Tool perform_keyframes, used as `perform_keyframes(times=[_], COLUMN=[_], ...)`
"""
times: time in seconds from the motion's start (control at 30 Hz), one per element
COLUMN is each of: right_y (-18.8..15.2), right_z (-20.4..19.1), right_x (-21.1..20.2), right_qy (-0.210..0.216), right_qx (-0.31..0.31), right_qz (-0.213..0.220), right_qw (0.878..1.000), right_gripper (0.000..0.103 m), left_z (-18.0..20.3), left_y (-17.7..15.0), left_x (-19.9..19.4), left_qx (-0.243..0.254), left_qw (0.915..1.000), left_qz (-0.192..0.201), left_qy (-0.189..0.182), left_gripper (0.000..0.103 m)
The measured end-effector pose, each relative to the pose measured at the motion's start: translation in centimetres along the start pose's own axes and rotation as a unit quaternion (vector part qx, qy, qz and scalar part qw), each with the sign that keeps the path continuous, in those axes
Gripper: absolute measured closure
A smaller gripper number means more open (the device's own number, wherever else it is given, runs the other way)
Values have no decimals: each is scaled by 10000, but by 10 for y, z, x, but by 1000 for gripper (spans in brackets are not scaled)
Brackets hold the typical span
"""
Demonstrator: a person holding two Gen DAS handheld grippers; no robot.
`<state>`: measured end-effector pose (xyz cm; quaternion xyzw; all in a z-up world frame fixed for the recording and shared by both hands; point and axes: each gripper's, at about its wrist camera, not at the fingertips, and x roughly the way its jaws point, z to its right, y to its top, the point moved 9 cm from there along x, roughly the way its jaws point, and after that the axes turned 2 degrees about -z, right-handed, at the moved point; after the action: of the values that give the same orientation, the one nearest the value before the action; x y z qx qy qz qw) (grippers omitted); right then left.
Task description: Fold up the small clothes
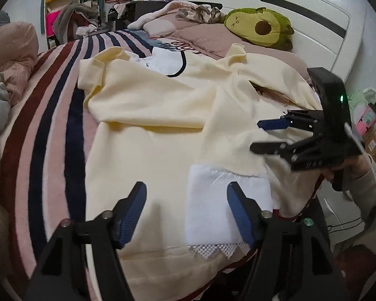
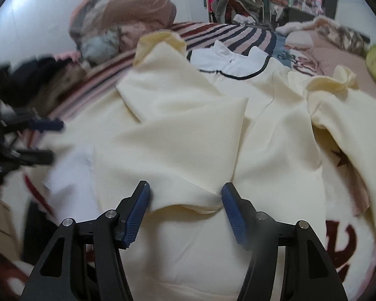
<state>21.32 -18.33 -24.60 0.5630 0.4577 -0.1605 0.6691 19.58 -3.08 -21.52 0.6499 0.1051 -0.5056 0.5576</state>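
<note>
One pale yellow garment lies spread on the bed, its white collar toward the headboard and a white lace-edged panel at the near hem. Both sleeves look folded in across the body, which I judge leaves it ready for the lengthwise fold. The left gripper hovers over the hem, jaws apart with nothing between them. The right gripper has jaws parted around a raised fold of yellow cloth, the pads seeming not to press it, likely a release. A striped blanket lies beneath, an avocado plush beyond. Motion blur smears the left gripper in the right view; the garment's right edge hides behind the right gripper in the left view.
</note>
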Motion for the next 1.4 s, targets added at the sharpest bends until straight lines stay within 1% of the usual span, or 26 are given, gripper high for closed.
perform_keyframes(times=[0.07,0.13,0.2,0.27,0.37,0.47,0.57,0.67,0.7,0.8,0.83,0.93,1.03,1.1,1.17,1.2,1.27,1.3,1.33,1.4], right_y=[-4,-3,2,3,-10,-29,-45,-55,-58,-65,-68,-72,-75,-77,-79,-80,-83,-84,-85,-85], right_z=[-3,-1,10,32,82,121,157,194,208,243,254,279,296,306,311,311,307,302,297,284], right_x=[4,-5,-28,-51,-87,-109,-129,-146,-149,-152,-151,-147,-144,-142,-137,-132,-127,-126,-125,-127], right_qy=[-139,-110,136,207,-145,-409,-513,-686,-813,-1302,-1379,-1388,-1421,-1391,-1274,-1185,-1080,-1039,-976,-838], right_qx=[-186,-173,189,623,1164,1535,1735,1910,1931,1935,1983,2120,2124,2133,2121,2088,2012,1986,1965,1960], right_qz=[-57,88,442,744,1028,1135,1261,1384,1397,1340,1318,1341,1315,1254,1109,959,828,790,764,830], right_qw=[9997,9998,9988,9951,9878,9808,9754,9694,9678,9631,9614,9580,9578,9589,9625,9660,9700,9713,9726,9735], right_gripper=[46,46,46,46,44,44,44,44,44,44,44,44,44,44,46,54,87,94,97,98], left_z=[5,12,18,26,42,54,70,82,86,91,93,97,103,106,108,108,109,108,108,106], left_y=[3,12,23,35,53,65,76,85,89,96,98,102,105,107,108,108,108,107,107,105], left_x=[0,-5,-12,-21,-30,-32,-32,-31,-29,-19,-15,-1,9,13,17,18,19,19,19,16], left_qx=[-28,-113,-167,-112,-38,-60,-50,-128,-165,-253,-270,-284,-227,-188,-168,-170,-181,-191,-198,-224], left_qw=[10000,9995,9985,9973,9953,9939,9923,9903,9895,9897,9901,9916,9927,9931,9932,9933,9933,9933,9932,9928], left_qz=[87,284,502,720,973,1103,1220,1372,1423,1401,1369,1251,1171,1143,1132,1131,1130,1134,1137,1168], left_qy=[25,-81,-142,-65,-11,70,224,188,176,176,167,161,183,189,195,189,161,147,144,131], left_gripper=[40,40,31,30,30,30,30,30,30,30,30,30,30,30,30,30,30,30,30,30])
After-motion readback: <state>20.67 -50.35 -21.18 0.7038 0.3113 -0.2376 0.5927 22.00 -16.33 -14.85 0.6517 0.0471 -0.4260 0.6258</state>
